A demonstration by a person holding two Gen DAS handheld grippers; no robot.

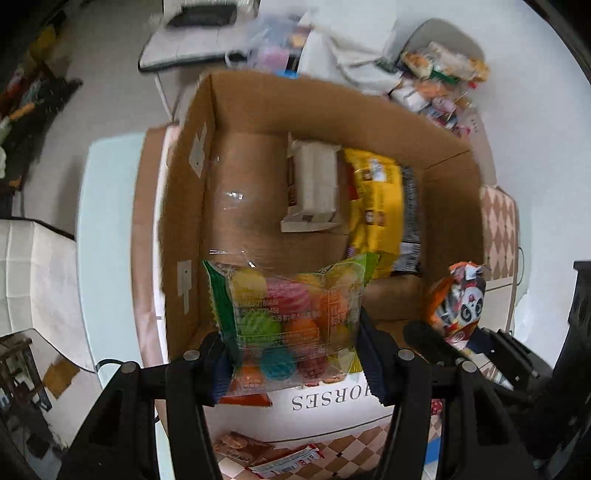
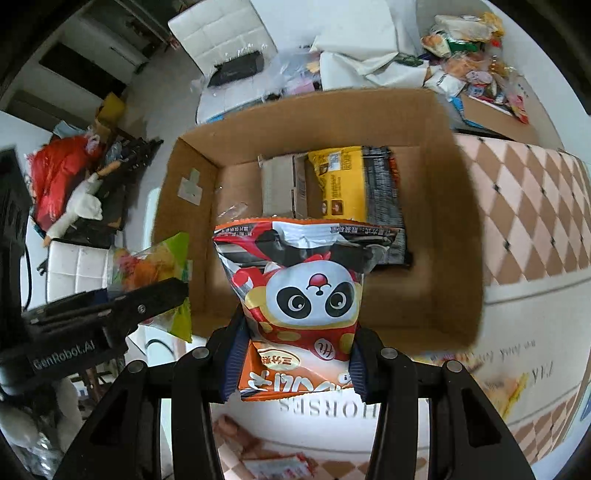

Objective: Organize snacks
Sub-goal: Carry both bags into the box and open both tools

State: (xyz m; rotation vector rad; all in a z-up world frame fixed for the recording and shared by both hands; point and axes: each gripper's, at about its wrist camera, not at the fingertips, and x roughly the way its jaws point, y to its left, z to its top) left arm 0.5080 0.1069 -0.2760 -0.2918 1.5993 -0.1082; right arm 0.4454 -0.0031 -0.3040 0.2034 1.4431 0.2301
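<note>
My left gripper point(image 1: 295, 363) is shut on a clear bag of coloured candy balls point(image 1: 288, 317) and holds it above the near edge of an open cardboard box point(image 1: 184, 206). My right gripper point(image 2: 295, 363) is shut on an orange panda snack bag point(image 2: 299, 302), also held over the box's near side point(image 2: 458, 229). The panda bag shows at the right of the left wrist view point(image 1: 458, 302); the candy bag shows at the left of the right wrist view point(image 2: 151, 266). Inside the box lie a white carton point(image 1: 314, 184), a yellow packet point(image 1: 376, 199) and a dark packet point(image 1: 410, 218).
A pile of loose snacks point(image 1: 439, 81) lies beyond the box at the far right, next to white bags point(image 1: 347, 48). Snack packets point(image 1: 266, 454) lie on the checked cloth point(image 2: 528, 206) below the grippers. A white chair point(image 2: 221, 33) and floor clutter point(image 2: 70, 184) stand to the left.
</note>
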